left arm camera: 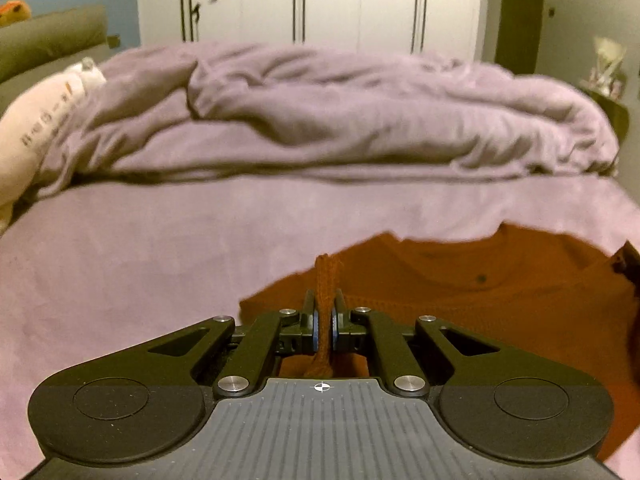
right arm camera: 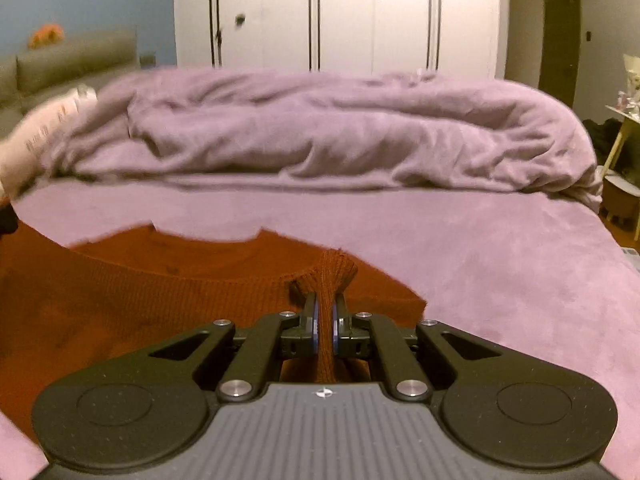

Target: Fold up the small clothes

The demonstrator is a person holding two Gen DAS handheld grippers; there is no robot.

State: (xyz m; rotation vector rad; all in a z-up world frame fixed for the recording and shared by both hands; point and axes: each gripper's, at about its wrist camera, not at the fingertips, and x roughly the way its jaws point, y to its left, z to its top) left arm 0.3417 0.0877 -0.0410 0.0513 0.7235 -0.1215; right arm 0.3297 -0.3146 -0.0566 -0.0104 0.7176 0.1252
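Note:
A rust-orange knit sweater (left arm camera: 480, 280) lies on the purple bed (left arm camera: 160, 240), collar toward the far side. My left gripper (left arm camera: 325, 300) is shut on a pinched ribbed fold at the sweater's left side. In the right wrist view the same sweater (right arm camera: 140, 288) spreads to the left, and my right gripper (right arm camera: 325, 304) is shut on a bunched ribbed edge at its right side. Both pinched folds stand up between the pads. The sweater's near part is hidden under the grippers.
A crumpled purple duvet (left arm camera: 340, 120) is heaped across the far half of the bed. A white pillow (left arm camera: 36, 128) lies at the far left. White wardrobe doors (right arm camera: 340, 16) stand behind, and a small side table (right arm camera: 624, 128) at the right.

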